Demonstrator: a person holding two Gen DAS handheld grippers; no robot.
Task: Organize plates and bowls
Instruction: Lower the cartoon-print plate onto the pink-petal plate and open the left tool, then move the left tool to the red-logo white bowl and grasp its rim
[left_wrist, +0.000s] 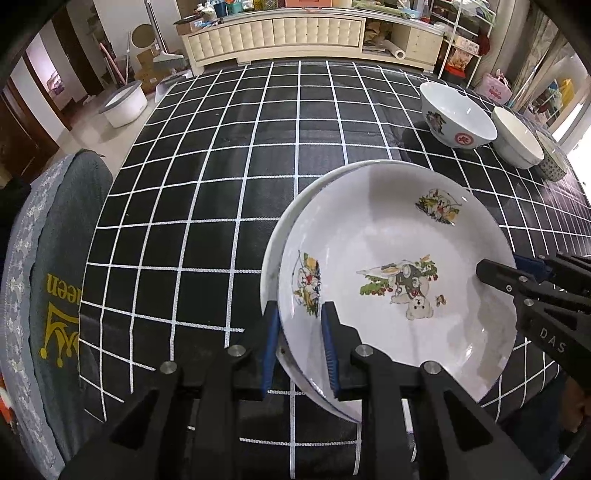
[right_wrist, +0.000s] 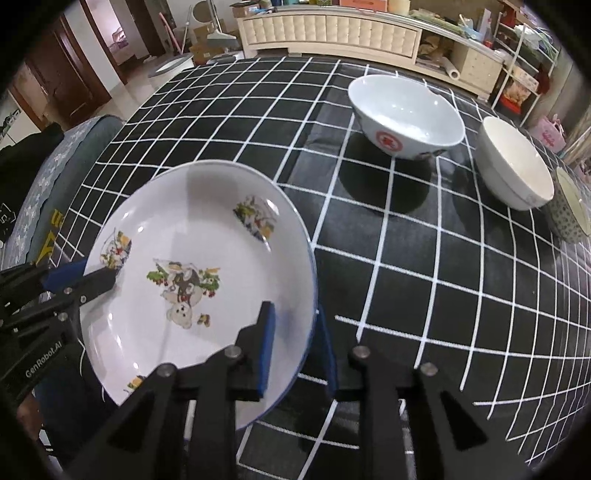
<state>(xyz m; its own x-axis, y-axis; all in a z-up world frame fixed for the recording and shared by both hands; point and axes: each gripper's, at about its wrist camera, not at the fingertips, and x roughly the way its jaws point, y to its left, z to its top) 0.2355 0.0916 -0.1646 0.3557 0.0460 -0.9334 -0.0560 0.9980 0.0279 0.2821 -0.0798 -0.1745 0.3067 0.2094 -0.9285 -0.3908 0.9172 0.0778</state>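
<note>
A white plate with cartoon bear prints (left_wrist: 399, 258) (right_wrist: 199, 258) lies on top of a second white plate (left_wrist: 280, 236), whose rim shows at the left. My left gripper (left_wrist: 301, 332) is shut on the left rims of the plates. My right gripper (right_wrist: 295, 336) is shut on the printed plate's right rim; it also shows in the left wrist view (left_wrist: 495, 275). A white bowl with a red seal (left_wrist: 456, 114) (right_wrist: 406, 114), a plain white bowl (left_wrist: 517, 138) (right_wrist: 515, 162) and a patterned bowl (left_wrist: 552, 162) (right_wrist: 570, 210) stand in a row at the far right.
The table has a black cloth with a white grid (left_wrist: 221, 184) (right_wrist: 406, 277). A chair with a grey cover (left_wrist: 48, 277) (right_wrist: 44, 177) stands at its left edge. A cream cabinet (left_wrist: 280, 33) and a white basin (left_wrist: 123, 103) are on the floor beyond.
</note>
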